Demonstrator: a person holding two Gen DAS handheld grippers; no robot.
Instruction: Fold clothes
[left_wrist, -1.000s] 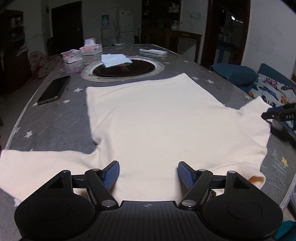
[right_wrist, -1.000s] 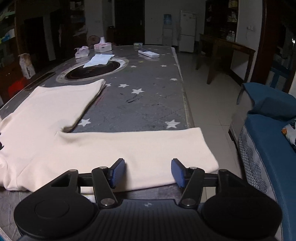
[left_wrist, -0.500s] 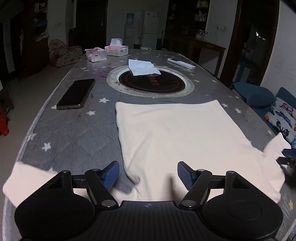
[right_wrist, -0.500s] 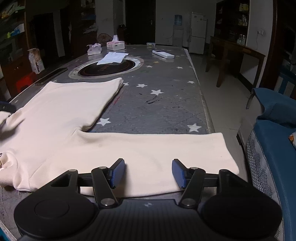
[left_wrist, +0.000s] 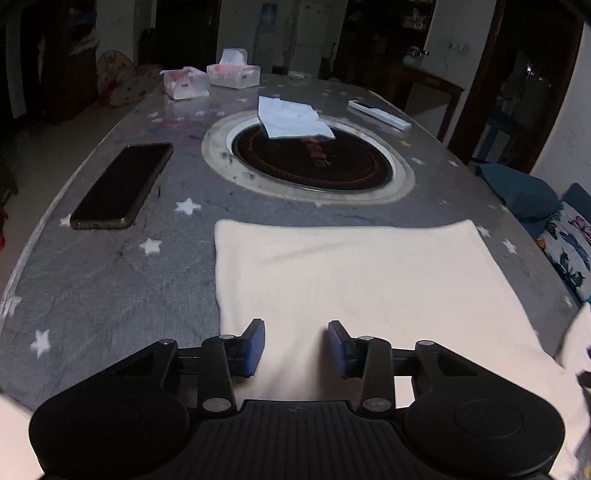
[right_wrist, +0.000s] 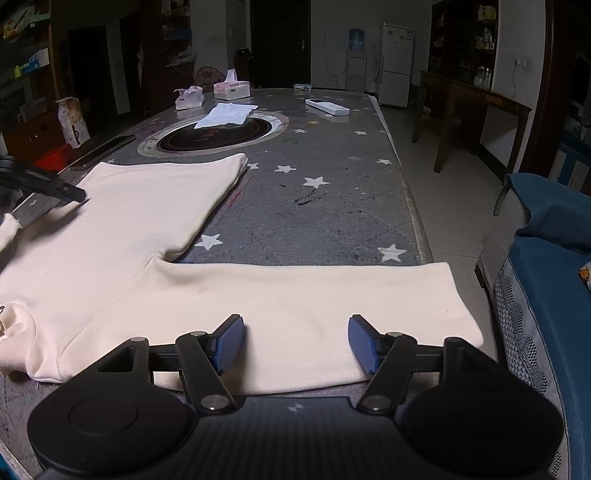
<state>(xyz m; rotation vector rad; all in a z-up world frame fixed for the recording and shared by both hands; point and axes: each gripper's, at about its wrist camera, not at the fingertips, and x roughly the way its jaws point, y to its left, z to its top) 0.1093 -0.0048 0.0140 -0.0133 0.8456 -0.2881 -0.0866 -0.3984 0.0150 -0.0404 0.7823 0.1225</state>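
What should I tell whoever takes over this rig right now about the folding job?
Left tool: open, jaws have just been closing, over the cream shirt body, nothing pinched.
Right tool: open, jaws have just been opening, over the right sleeve, not gripping.
Shirt lies flat on the star-patterned table, right sleeve stretched toward the table's edge.
Done: shirt spread out.
Left: every fold; probably the right sleeve first.
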